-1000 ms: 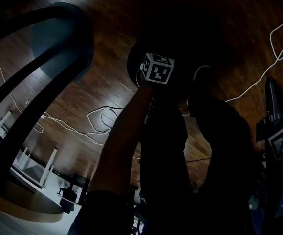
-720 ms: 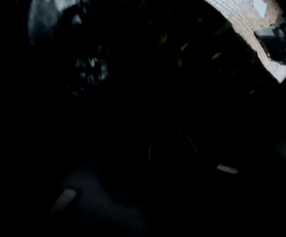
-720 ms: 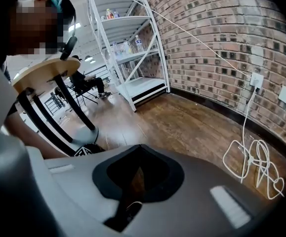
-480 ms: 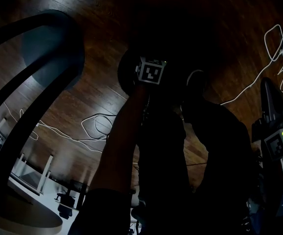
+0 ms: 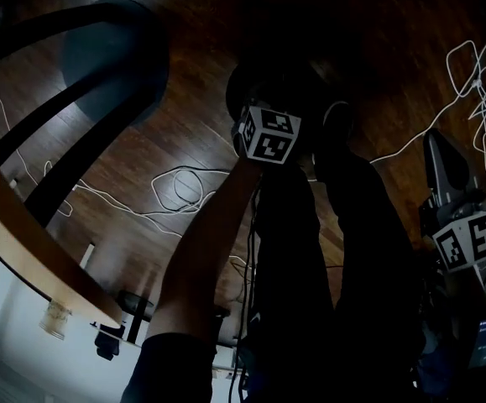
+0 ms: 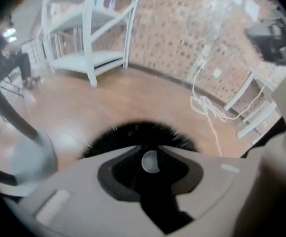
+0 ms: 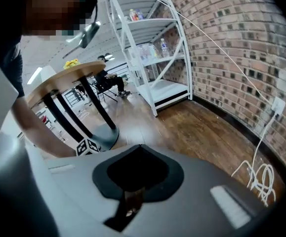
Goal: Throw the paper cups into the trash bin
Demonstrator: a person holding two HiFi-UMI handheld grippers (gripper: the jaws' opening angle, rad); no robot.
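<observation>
My left gripper (image 5: pixel 269 117) hangs over a dark round trash bin (image 5: pixel 268 81) on the wooden floor; its marker cube shows in the head view. In the left gripper view the gripper (image 6: pixel 149 148) is open above the black bin (image 6: pixel 128 133). A small pale paper cup (image 6: pixel 150 163) shows through the gap, down inside the bin and clear of the pads. My right gripper (image 5: pixel 441 154) is held off to the right, away from the bin. In its own view the right gripper (image 7: pixel 140 149) has its jaws nearly together with nothing between them.
A round table with dark curved legs and a disc base (image 5: pixel 112 57) stands left of the bin; its wooden top edge (image 5: pixel 41 250) is at lower left. White cables (image 5: pixel 180 187) lie on the floor. A white shelf rack (image 7: pixel 152 48) stands by the brick wall (image 7: pixel 231 48).
The head view has shifted, bringing the table's wooden edge into sight at lower left. The left gripper's cube stays over the bin. The right gripper sits slightly further left.
</observation>
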